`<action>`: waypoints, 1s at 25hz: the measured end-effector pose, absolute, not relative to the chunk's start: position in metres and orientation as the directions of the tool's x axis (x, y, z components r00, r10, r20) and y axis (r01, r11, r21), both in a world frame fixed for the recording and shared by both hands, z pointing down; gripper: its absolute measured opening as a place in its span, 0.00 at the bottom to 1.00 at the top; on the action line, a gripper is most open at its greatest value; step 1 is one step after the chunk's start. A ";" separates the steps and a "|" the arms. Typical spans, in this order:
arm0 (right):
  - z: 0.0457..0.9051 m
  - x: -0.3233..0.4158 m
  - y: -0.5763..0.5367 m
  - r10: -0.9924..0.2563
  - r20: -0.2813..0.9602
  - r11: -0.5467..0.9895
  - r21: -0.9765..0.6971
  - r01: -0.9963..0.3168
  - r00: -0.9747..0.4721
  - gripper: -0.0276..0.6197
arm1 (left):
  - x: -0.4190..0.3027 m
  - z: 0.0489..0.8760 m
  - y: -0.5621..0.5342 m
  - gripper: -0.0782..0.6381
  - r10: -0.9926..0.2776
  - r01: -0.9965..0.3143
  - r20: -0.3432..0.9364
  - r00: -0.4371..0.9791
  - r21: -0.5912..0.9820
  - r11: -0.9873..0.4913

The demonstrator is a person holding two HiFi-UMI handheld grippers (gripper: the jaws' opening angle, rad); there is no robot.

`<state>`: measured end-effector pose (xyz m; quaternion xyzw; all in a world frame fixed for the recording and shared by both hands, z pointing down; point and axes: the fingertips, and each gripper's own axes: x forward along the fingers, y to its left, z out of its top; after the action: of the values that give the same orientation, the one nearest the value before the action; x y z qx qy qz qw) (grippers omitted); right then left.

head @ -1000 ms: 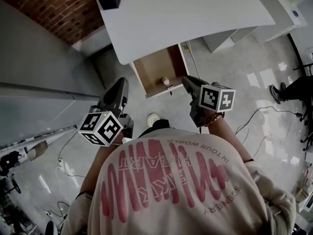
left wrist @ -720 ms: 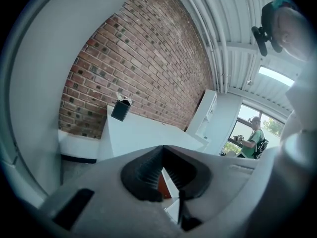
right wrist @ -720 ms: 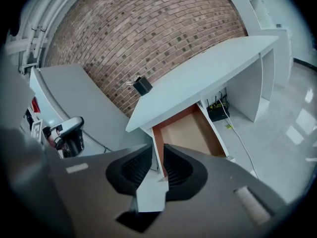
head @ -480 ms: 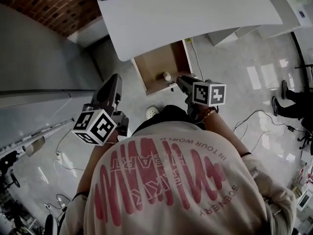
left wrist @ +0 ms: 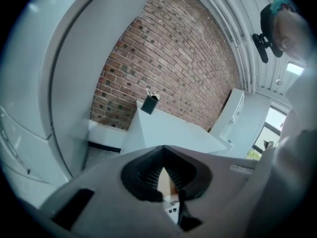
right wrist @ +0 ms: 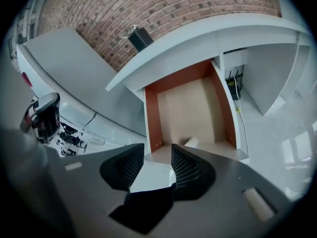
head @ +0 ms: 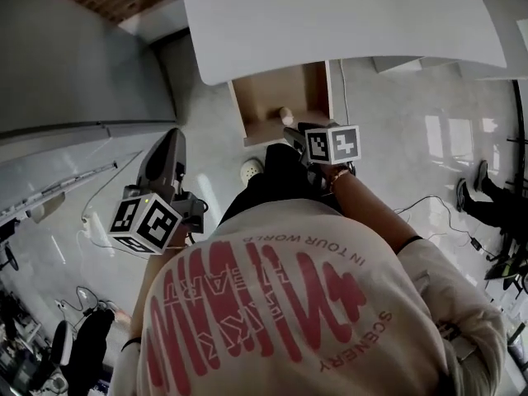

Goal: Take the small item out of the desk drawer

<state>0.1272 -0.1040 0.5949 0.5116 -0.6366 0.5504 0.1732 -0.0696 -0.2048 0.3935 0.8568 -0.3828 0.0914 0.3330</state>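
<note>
The wooden drawer (head: 272,97) stands pulled out from under the white desk (head: 330,15). A small pale item (head: 285,115) lies near the drawer's front edge; in the right gripper view it is a whitish stub (right wrist: 191,142) just past my jaws. My right gripper (head: 290,132) hangs over the drawer front, pointing steeply down. Its jaws (right wrist: 157,151) have just been opening and stand open with nothing between them. My left gripper (head: 169,139) is well to the left of the drawer, over the floor, its tips (left wrist: 163,150) meeting, holding nothing.
A black pen holder (right wrist: 141,37) stands on the desk's far corner by the brick wall (left wrist: 188,58). A grey partition (head: 74,64) runs along the left. A white shoe (head: 250,169) is on the floor below the drawer. Cables (head: 429,205) trail at right.
My right gripper has moved down and in toward the drawer front. The left gripper has sunk and drifted left. The view has shifted forward over the desk.
</note>
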 end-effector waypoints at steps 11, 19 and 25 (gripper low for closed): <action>0.674 0.135 -0.119 -0.226 0.845 -0.013 -0.500 -0.866 -0.484 0.35 | -0.084 0.435 -0.196 0.12 -0.685 -0.824 0.506 0.524 0.504 -0.259; 0.720 0.149 -0.129 -0.041 0.885 0.068 -0.461 -0.885 -0.464 0.37 | -0.105 0.446 -0.174 0.12 -0.749 -0.870 0.544 0.377 0.486 -0.085; 0.751 0.153 -0.128 0.080 0.913 0.128 -0.407 -0.904 -0.400 0.38 | -0.122 0.449 -0.156 0.12 -0.776 -0.880 0.560 0.290 0.475 0.014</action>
<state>0.1530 -0.1282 0.7508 0.3359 -0.6138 0.5685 0.4326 -0.1216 -0.1559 0.4492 0.6992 -0.5921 0.0658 0.3952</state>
